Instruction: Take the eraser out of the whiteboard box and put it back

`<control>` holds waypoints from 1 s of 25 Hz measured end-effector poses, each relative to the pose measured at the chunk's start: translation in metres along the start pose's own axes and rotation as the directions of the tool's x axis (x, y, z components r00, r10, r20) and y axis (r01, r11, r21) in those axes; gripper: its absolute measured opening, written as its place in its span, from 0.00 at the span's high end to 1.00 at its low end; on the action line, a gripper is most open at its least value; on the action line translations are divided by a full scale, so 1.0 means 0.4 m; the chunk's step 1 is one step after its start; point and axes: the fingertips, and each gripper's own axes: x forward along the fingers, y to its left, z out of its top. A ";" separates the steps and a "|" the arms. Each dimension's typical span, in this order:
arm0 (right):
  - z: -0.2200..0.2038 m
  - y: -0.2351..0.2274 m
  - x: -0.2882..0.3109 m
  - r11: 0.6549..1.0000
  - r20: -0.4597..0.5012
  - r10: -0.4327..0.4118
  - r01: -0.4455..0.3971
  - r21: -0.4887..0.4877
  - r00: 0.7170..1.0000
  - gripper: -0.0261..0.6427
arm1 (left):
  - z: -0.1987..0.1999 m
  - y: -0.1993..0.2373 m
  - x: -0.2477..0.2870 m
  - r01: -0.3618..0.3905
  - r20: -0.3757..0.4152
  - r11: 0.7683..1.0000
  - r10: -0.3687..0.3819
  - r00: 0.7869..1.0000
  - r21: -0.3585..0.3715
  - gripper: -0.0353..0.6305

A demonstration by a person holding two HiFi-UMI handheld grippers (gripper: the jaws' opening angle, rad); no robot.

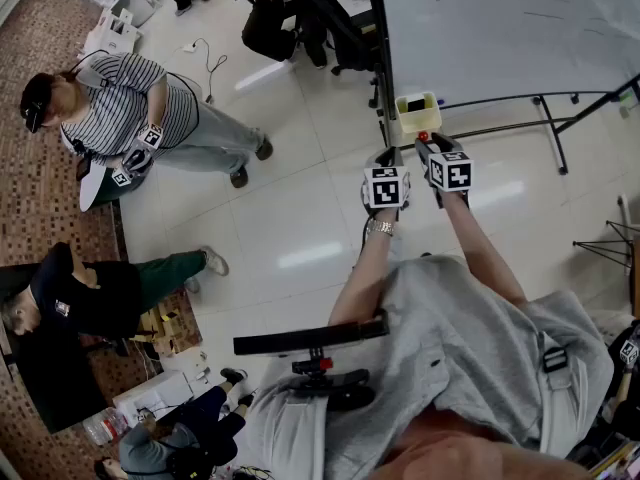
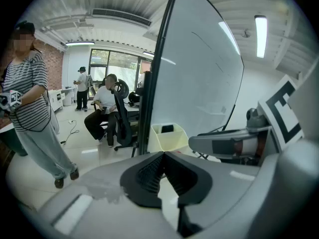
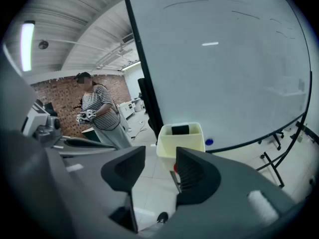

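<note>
1. The eraser (image 3: 180,129) lies inside the whiteboard box (image 3: 182,148), which hangs at the whiteboard's (image 3: 224,59) lower corner.
2. The right gripper (image 3: 160,153), jaws apart and empty, faces the whiteboard box, likely lined up with it.
3. The left gripper (image 2: 164,156) is closed on nothing and sits idle alongside.

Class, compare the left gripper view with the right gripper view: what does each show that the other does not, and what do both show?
Only the left gripper view shows a person seated on a black office chair and the large windows behind. Only the right gripper view shows a small blue round object at the board's lower edge. Both show the pale yellow plastic box holding the black eraser, the large whiteboard, and a standing person in a striped shirt.
</note>
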 end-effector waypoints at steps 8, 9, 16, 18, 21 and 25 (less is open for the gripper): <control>0.120 -0.085 0.205 0.994 -0.080 -0.112 0.112 -0.005 0.991 0.58 | 0.188 0.195 0.086 0.014 0.038 1.000 -0.014 0.999 0.015 0.95; 0.118 -0.096 0.225 0.993 -0.103 -0.120 0.120 -0.009 0.987 0.55 | 0.188 0.206 0.099 0.017 0.028 1.000 -0.017 0.999 0.014 0.95; 0.075 -0.131 0.306 0.988 -0.236 -0.152 0.149 -0.029 0.960 0.48 | 0.214 0.275 0.146 0.008 0.009 1.000 -0.008 1.000 -0.005 0.95; 0.070 -0.143 0.316 0.987 -0.248 -0.159 0.159 -0.018 0.956 0.48 | 0.230 0.292 0.154 0.001 0.015 1.000 -0.001 1.000 -0.015 0.95; 0.068 -0.140 0.322 0.991 -0.256 -0.132 0.136 -0.004 0.958 0.48 | 0.236 0.303 0.157 -0.008 0.017 0.999 0.009 1.000 -0.038 0.95; 0.066 -0.156 0.342 0.995 -0.265 -0.097 0.100 -0.002 0.959 0.55 | 0.238 0.304 0.190 -0.016 0.012 0.999 0.017 1.000 -0.046 0.95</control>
